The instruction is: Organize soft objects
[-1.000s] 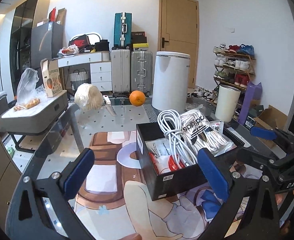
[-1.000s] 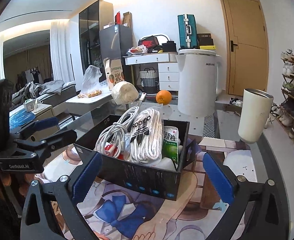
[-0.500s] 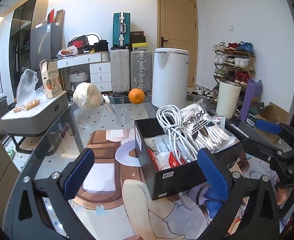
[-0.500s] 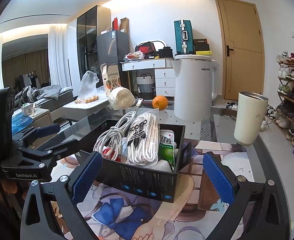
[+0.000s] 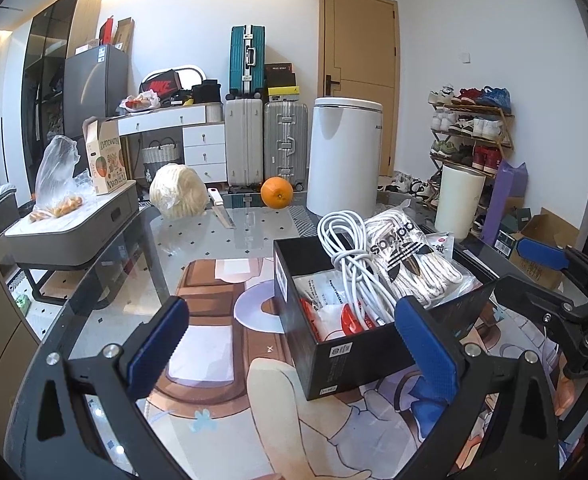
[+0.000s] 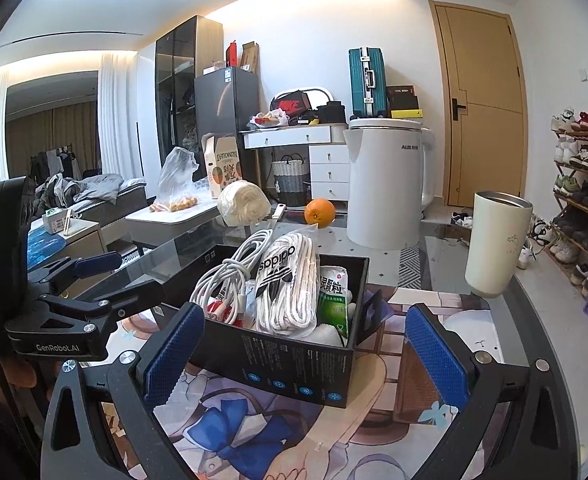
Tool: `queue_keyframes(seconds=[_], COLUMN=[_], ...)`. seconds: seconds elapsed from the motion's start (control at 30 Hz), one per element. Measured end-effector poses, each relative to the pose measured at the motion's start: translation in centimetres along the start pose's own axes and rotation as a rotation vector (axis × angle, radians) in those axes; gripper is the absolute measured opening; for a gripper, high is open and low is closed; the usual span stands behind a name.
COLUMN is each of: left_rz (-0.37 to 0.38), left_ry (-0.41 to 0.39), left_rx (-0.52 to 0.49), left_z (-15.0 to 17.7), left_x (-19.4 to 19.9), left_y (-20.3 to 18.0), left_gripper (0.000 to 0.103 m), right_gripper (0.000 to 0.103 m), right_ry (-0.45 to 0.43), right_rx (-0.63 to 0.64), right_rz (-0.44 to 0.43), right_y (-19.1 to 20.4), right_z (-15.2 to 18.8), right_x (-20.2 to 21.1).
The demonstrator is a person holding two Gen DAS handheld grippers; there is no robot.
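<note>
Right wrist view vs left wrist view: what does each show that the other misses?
Only the right wrist view: the green packet in the black box and the left gripper. Only the left wrist view: the knife by the cabbage and the right gripper. Both: white cable, adidas rope pack, orange, tumbler.

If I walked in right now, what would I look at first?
Probably the black box in the middle of the table, stuffed with a white cable and a bag of white rope. Behind it sits a bright orange, beside a big white kettle. Both open grippers hover near the box.
</note>
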State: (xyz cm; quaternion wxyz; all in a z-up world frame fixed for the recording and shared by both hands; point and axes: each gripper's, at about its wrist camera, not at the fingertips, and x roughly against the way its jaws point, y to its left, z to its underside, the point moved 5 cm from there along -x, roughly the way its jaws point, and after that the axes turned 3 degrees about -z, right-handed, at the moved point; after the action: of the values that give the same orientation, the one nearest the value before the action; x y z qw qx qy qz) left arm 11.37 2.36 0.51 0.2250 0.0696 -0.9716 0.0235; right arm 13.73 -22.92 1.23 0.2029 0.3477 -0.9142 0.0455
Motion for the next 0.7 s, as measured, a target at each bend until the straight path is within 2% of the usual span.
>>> queue_keyframes(seconds=[0.7], left_rz=[-0.002], left_ry=[-0.028], left_rx=[-0.007], left_z=[0.0], left_x=[0.48], left_y=[-0.09], left_gripper=[0.103], right_gripper=[0.102], right_ry=[-0.002], right_rx=[0.002], right_rz=[0.0], right_y=[0.0], right_z=[0.07], right_x=[0.11])
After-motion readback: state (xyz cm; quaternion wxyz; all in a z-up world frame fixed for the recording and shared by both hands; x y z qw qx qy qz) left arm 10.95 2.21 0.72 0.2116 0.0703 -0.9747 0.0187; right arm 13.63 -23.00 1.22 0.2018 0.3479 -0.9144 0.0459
